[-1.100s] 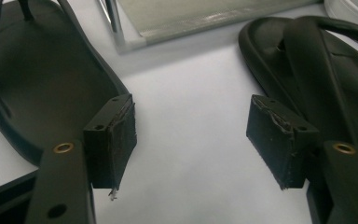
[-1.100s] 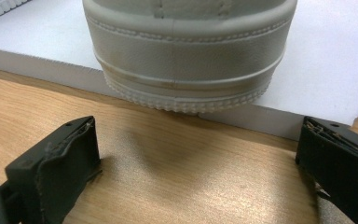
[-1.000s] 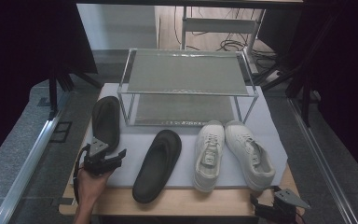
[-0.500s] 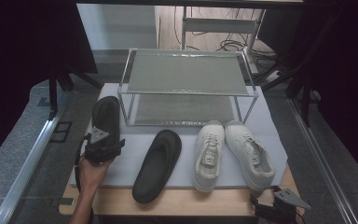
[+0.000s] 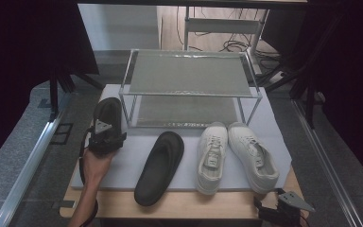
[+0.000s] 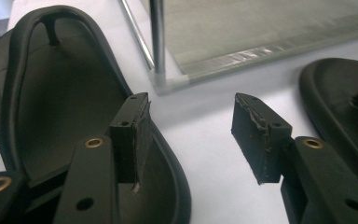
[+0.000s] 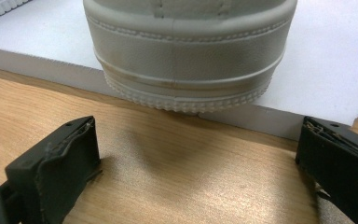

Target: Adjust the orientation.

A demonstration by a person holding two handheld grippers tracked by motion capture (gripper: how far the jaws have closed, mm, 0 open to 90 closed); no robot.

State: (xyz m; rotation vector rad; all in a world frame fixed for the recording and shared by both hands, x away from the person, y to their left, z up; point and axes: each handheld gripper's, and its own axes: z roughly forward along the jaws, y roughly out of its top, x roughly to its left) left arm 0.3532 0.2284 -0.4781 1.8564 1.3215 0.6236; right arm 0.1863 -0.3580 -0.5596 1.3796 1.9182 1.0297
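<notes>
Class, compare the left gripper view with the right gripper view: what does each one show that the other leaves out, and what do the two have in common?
Left gripper view: the left tool, jaws open, one jaw over the black slipper, with the metal rack's leg and a second black slipper beyond.

Right gripper view: the right tool, jaws open, low over the wooden table, facing the heel of a white sneaker.

Both share: a pair of open black jaws and the pale mat under the shoes.
</notes>
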